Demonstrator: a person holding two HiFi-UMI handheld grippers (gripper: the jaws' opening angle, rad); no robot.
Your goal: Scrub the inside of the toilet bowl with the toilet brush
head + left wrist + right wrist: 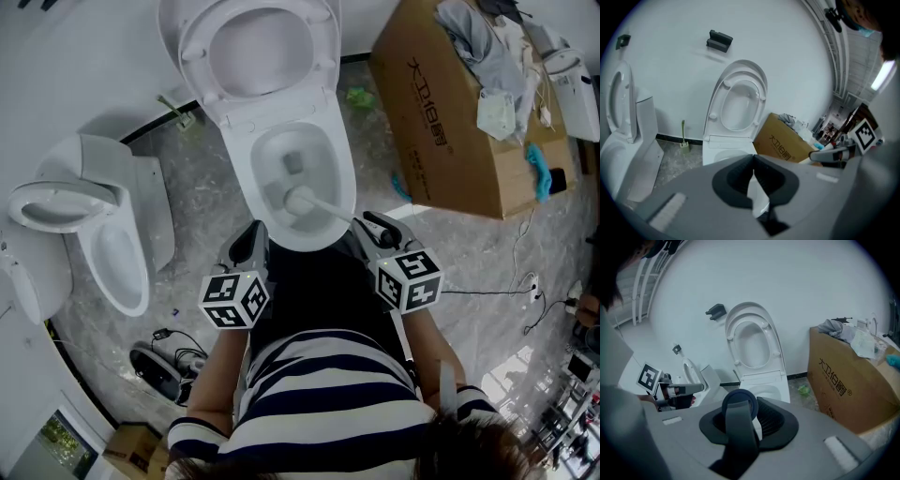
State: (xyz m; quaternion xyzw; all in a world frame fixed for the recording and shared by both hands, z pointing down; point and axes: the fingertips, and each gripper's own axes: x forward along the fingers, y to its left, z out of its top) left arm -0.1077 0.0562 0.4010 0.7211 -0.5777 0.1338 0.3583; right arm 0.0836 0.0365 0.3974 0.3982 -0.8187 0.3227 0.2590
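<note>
The white toilet point(330, 202) stands with lid and seat point(261, 47) raised. A toilet brush, its white head point(300, 200) down in the front of the bowl, slants back to my right gripper point(367, 225). In the right gripper view that gripper point(744, 414) is shut on the brush's dark handle point(739, 432), whose ring-shaped end sticks up between the jaws. My left gripper point(254, 232) hovers at the bowl's front left rim; in its own view the left gripper point(753, 162) is shut with nothing in it. Bowl water and the bristles are hidden in both gripper views.
A second toilet point(103, 234) stands at the left. A big cardboard box point(450, 122) full of cloth and bags sits right of the bowl. A small green brush point(178, 108) leans at the wall. Cables point(525, 291) and a black device point(159, 366) lie on the marble floor.
</note>
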